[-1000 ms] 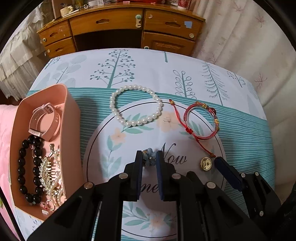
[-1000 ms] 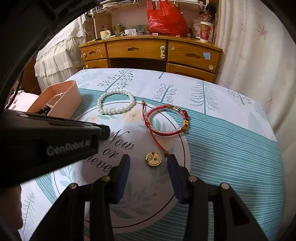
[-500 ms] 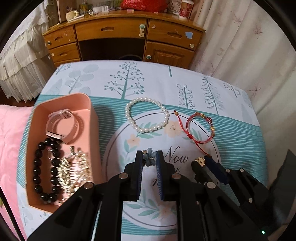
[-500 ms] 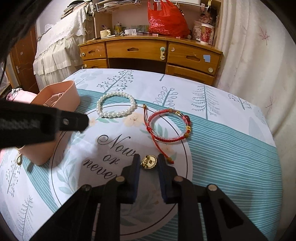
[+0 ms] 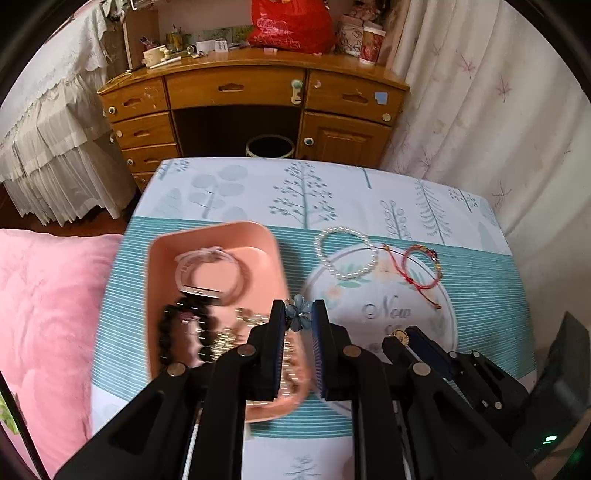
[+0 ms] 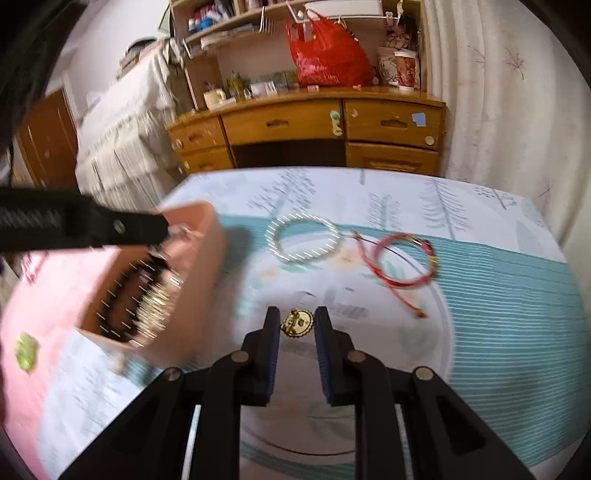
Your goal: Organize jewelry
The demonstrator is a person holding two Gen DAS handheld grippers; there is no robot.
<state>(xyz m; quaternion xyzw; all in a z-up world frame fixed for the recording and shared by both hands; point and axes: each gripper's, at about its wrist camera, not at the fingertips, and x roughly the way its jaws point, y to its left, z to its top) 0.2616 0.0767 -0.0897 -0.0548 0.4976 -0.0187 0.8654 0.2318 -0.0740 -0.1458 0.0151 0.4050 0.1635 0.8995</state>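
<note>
So both grippers have something pinched right now. The left gripper point(image 5: 298, 317) is clamped on a little blue flower charm point(image 5: 297, 316), which sits up between its fingertips, off the cloth, right over the right-hand rim of the pink tray point(image 5: 212, 230). The right gripper point(image 6: 297, 324) is squeezed around a round gold pendant point(image 6: 296, 322) with a scalloped edge, held clear of the cloth near the middle of the round print; you can also spot that pendant at the tip of the right gripper in the left view, near right.

The tray sits on the left side of the tablecloth point(image 5: 480, 295). Inside it: a pale pink watch point(image 5: 210, 273) at the far end, a black bead bracelet point(image 5: 184, 332) nearer, and a gold chain-ish pile point(image 5: 240, 332) just right of the beads. It's pretty motion-blurred so I can't tell exactly what the gold stuff is.

Still lying on the cloth to the right of the tray: a pearl bracelet point(image 5: 346, 252) and, just right of it, a red cord bracelet point(image 5: 419, 266) with small gold and dark beads, its loose tail trailing toward the near side. They're close together; can't tell if they actually touch.

Far side there's a wooden desk point(image 5: 255, 96) with a red bag point(image 5: 291, 26) on top, and a pink blanket point(image 5: 48, 314) off to the left.
</note>
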